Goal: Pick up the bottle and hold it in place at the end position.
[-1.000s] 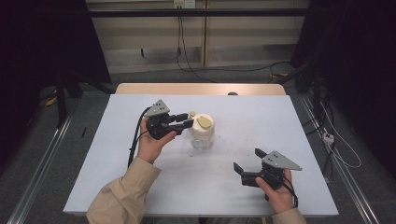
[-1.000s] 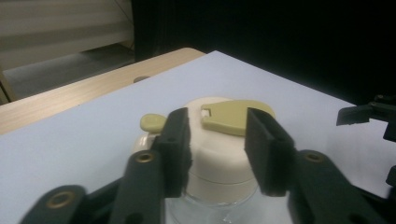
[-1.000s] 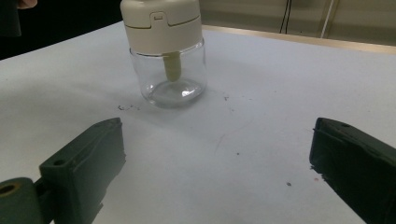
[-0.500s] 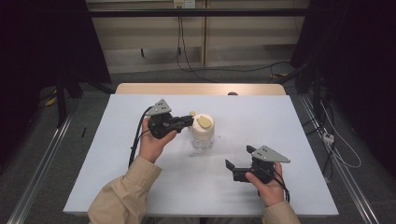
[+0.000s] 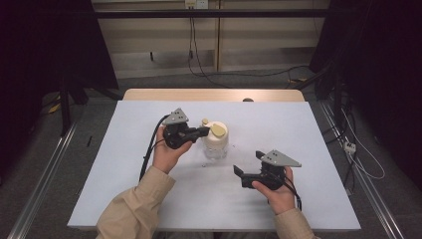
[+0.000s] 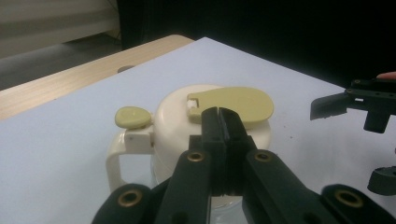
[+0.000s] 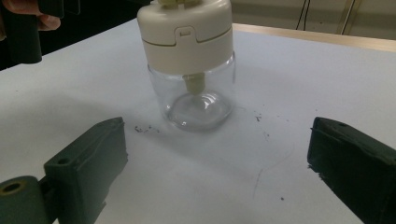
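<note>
Clear glass jar [image 5: 215, 144] with cream lid [image 7: 187, 32] stood mid-surface [image 5: 308, 124]. Left tool [image 5: 204, 131] at jar's 9 o'clock, just clenched, nothing between, tips at lid's yellow flap [image 6: 233, 102]. Right tool [image 5: 241, 175] at 4 o'clock, released, apart. Judged light, rigid, slippery, fragile glass; best gripped across lid.

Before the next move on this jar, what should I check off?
1. Jar upright on table: ok.
2. Lid seated: ok.
3. Left tongs shut: ok; just closed, nothing between them.
4. Left tongs touching the lid's flap: cannot tell.
5. Right tongs open, facing the glass, apart from it: ok.
6. Jar held steady: not ok, nothing grips it.
</note>
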